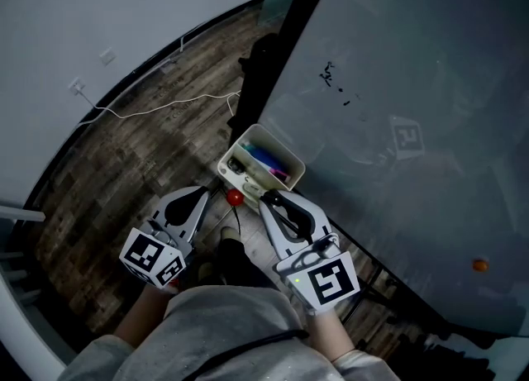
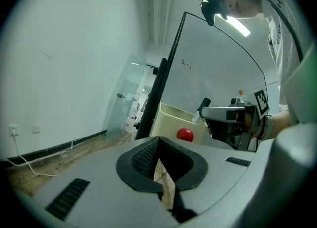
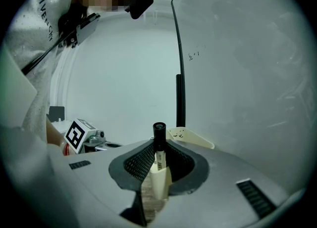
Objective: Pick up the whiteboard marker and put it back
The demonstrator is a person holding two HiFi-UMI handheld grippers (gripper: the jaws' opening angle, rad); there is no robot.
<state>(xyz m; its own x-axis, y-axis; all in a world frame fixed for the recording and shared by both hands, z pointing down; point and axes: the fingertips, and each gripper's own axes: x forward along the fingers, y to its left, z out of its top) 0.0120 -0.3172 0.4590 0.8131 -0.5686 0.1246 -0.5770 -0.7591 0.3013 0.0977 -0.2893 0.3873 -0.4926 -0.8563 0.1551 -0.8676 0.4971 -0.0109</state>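
Note:
The whiteboard marker (image 3: 158, 138), white with a black cap, stands upright between the pads of my right gripper (image 3: 158, 149), which is shut on it. In the head view the right gripper (image 1: 268, 200) points at the near edge of the cream pen tray (image 1: 289, 159) fixed to the whiteboard (image 1: 397, 123). Several coloured markers lie in that tray. My left gripper (image 1: 204, 196) hovers just left of the tray, its pads (image 2: 148, 155) meeting at the tip with nothing between them. From the left gripper view the held marker's cap (image 2: 203, 107) shows beside the tray (image 2: 171, 118).
A red ball (image 1: 235, 197) sits between the two grippers at the tray's near corner. The whiteboard's black frame post (image 1: 273, 65) rises behind the tray. A white cable (image 1: 149, 108) trails over the wooden floor to a wall socket (image 1: 78, 87). An orange magnet (image 1: 480, 265) sticks to the board.

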